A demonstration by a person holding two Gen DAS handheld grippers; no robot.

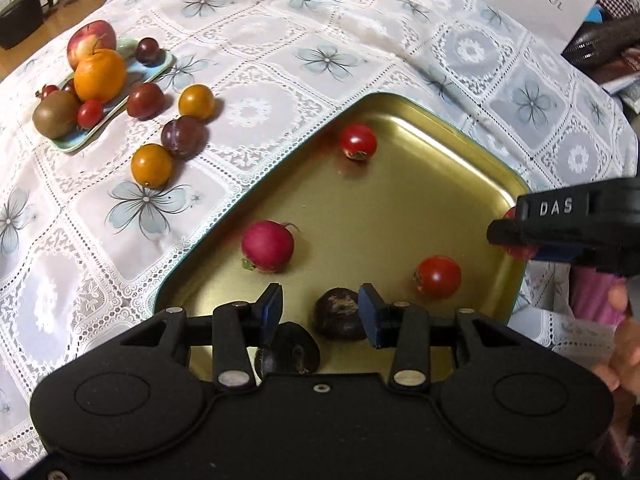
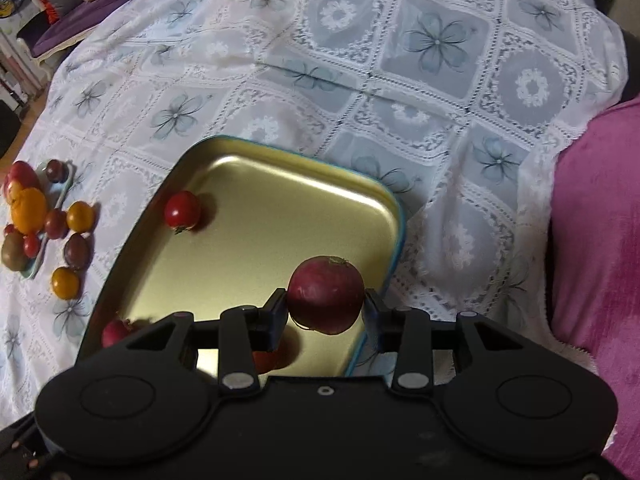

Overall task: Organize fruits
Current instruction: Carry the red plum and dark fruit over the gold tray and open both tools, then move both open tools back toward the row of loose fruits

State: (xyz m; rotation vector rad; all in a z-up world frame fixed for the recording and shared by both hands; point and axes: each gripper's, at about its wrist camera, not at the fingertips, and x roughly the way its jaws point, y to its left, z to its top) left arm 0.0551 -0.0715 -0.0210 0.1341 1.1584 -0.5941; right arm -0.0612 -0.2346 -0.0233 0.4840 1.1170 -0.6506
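Right wrist view only: right gripper clamped on radish; left gripper agape over chestnut.

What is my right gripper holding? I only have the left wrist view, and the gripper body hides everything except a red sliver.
Observer: The right gripper is shut on a dark red radish, with one finger pressed to each side of it.
Operator: Is it over the tray, or outside it?
Observer: Over it. In the right wrist view the radish hangs just inside the right rim of the gold tray, towards the near corner. I cannot tell how high it is above the tray floor.
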